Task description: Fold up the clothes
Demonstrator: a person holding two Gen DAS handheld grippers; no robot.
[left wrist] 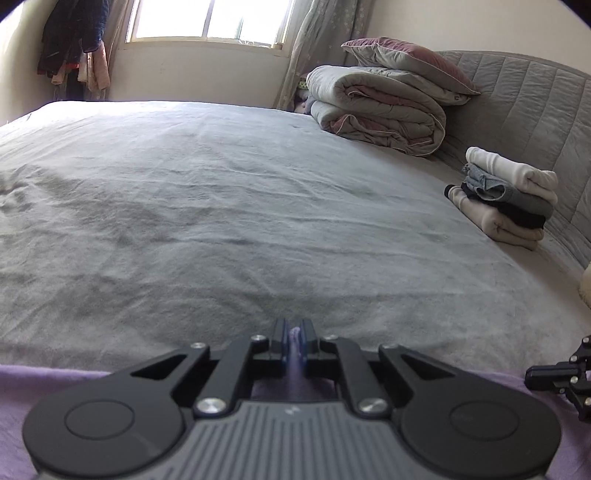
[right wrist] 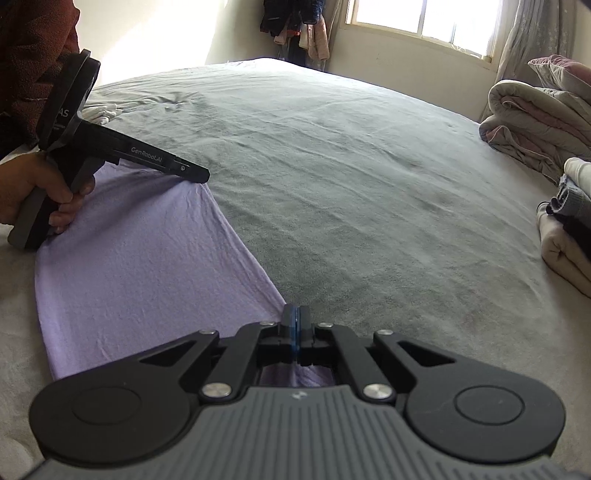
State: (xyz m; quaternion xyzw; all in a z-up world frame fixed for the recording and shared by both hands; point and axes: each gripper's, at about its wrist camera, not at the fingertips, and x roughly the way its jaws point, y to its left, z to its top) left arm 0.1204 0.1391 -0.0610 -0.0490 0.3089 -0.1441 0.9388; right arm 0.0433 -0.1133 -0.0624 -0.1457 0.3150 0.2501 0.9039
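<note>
**Purple garment pinched at two corners on the grey bed**

The left gripper (left wrist: 294, 341) is seen nearly closed, a thin fold of the purple garment (right wrist: 147, 266) nipped between its blue-edged fingers. In the right wrist view the same tool is observed from the side, gripped by a hand (right wrist: 48, 195) below a dark red sleeve (right wrist: 33, 55), its tip set on the far corner of the cloth.

The right gripper (right wrist: 295, 332) is likewise pressed together, the garment's near corner being held at its tip. Between the two grips the upper edge of the cloth is drawn in a straight line; the rest is laid flat on the bed (left wrist: 221, 192), toward the near edge of the bed.

The bed is covered by a wrinkled grey sheet. On the bed's right side, against a quilted grey headboard (left wrist: 524, 103), a stack of folded clothes (left wrist: 506, 195) is noted, well apart from the garment. Farther along the headboard a rolled duvet (left wrist: 380, 110) is topped by a pillow (left wrist: 406, 59). Beyond the bed a bright window (left wrist: 210, 18) with a pale curtain (left wrist: 314, 44) is recorded, and hanging clothes (left wrist: 74, 40) in the corner beside it. A small white item (right wrist: 101, 112) is seen on the bed behind the left tool.
</note>
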